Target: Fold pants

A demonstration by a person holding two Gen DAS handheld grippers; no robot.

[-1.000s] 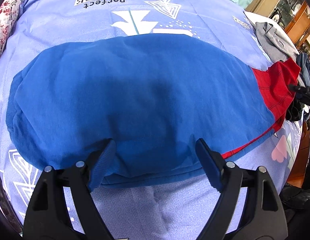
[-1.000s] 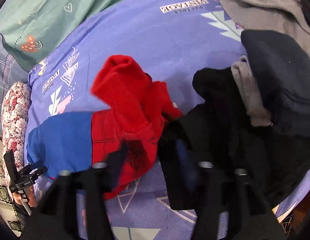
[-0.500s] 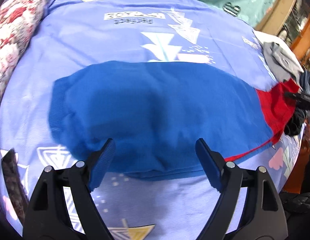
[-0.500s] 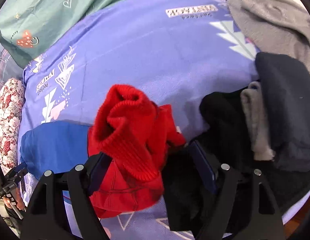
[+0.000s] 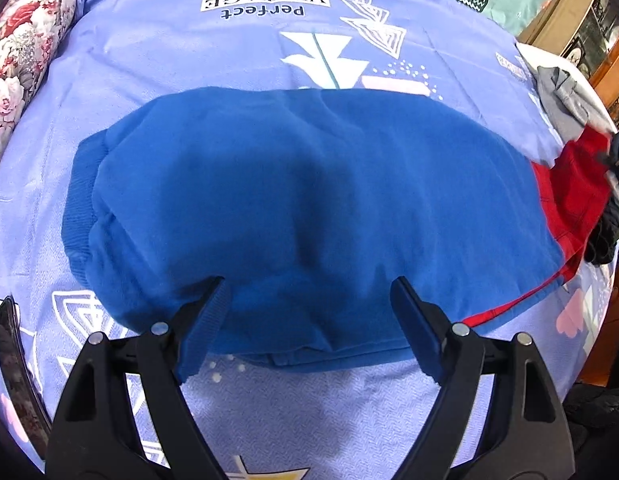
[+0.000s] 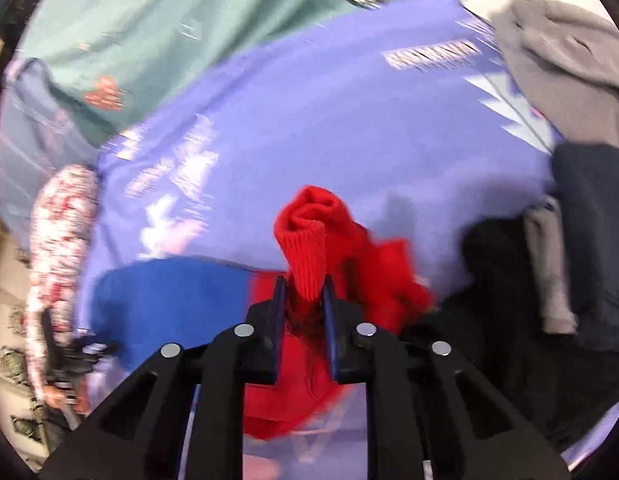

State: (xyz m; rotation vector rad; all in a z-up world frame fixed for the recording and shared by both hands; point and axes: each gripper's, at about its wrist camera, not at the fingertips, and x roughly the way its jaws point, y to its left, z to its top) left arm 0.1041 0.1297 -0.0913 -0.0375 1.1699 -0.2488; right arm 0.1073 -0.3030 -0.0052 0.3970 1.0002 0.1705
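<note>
A: Where are the pants (image 5: 309, 216)?

B: Flat on the bed (image 5: 237, 60), filling the middle of the left wrist frame — blue body, red leg ends running off to the right edge. In the right wrist view the red cuff (image 6: 309, 240) stands bunched at centre frame, blue part at lower left.

A: Jaws?

B: Left gripper (image 5: 309, 320) has its jaws spread wide over the near blue hem, nothing pinched. Right gripper (image 6: 303, 300) — jaws closing, red cuff between them, pads look pressed on the knit.

A: Risks?

B: I've only got the ribbed cuff tip, I think. If I lift, it may slip out, or I drag one layer and the other leg stays behind, so the fold goes crooked. Also the black garment (image 6: 501, 272) lies touching the red fabric at right centre; it could snag and ride along. Right frame is motion-blurred, so I can't confirm how deep the bite is.

A: Hand pose?

B: Both grippers angled steeply down at the bed. Left hangs over the hem at lower centre, right sits over the cuff. The other gripper shows at the lower left of the right wrist frame, a hand under it.
</note>
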